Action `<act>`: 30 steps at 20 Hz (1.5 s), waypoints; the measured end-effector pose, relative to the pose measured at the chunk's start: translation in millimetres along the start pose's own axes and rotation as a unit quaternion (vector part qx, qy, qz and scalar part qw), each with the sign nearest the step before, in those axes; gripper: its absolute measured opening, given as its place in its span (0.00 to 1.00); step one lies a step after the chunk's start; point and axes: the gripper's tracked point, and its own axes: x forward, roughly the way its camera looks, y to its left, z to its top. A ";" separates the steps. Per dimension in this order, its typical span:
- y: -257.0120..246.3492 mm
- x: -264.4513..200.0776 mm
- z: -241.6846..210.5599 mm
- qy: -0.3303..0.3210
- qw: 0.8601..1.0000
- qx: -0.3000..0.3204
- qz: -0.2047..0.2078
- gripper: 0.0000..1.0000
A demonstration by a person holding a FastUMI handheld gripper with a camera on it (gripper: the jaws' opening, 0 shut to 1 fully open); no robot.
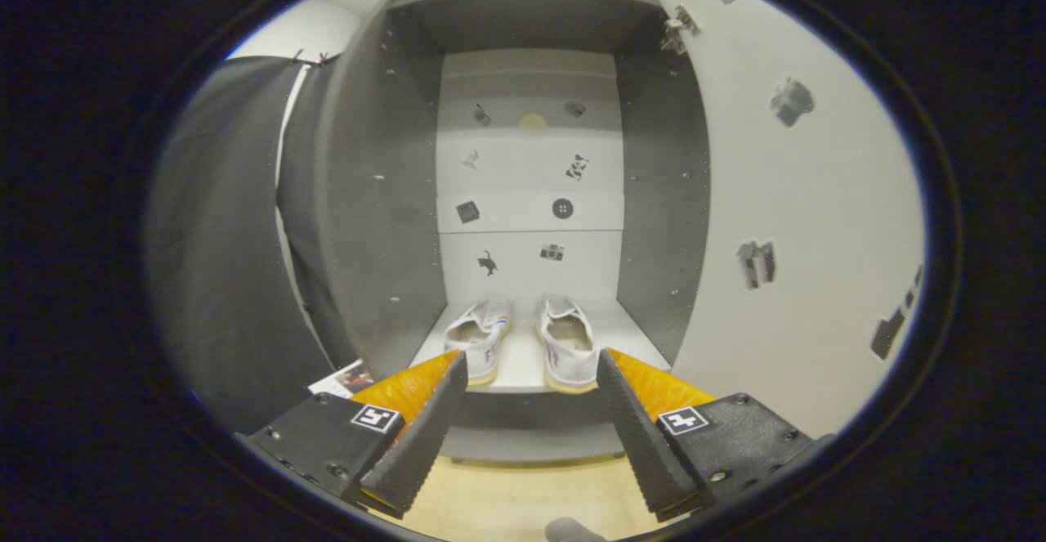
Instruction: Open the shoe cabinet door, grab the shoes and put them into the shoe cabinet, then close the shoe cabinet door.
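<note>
While the gripper is hanging back from the cabinet, this is how things are sitting:

gripper [531, 378]: its fingers are spreading wide at the bottom of the frame, holding nothing, tips framing the shelf's front edge.

shoes [523, 339]: both white sneakers are sitting on the bottom shelf, just beyond the fingertips, a bit below the middle of the frame.

left shoe [480, 336]: its long axis is running front to back, heel toward the camera, toe angling slightly right toward the back wall.

right shoe [565, 344]: same deal, heel facing out and toe pointing in, tilting a touch left. The two are lying side by side with a small gap.

shoe cabinet [384, 199]: grey side walls are rising through the middle of the frame, pale back panel carrying small stickers.

cabinet door [801, 199]: it's standing swung open, taking up the right side of the frame, hinge at upper right.

floor [523, 501]: light wood is showing between the fingers at the bottom.
</note>
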 end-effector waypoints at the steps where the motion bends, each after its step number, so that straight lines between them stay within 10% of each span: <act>1: 1.9 -18.1 -0.7 -0.003 1.000 -0.001 0.004 1.00; 8: -11.1 -132.7 -11.3 -0.023 0.999 0.016 0.027 1.00; 20: -191.3 -299.7 -38.0 -0.035 0.999 0.008 -0.019 1.00; 30: -302.5 -302.6 -19.1 -0.046 0.995 0.021 -0.084 1.00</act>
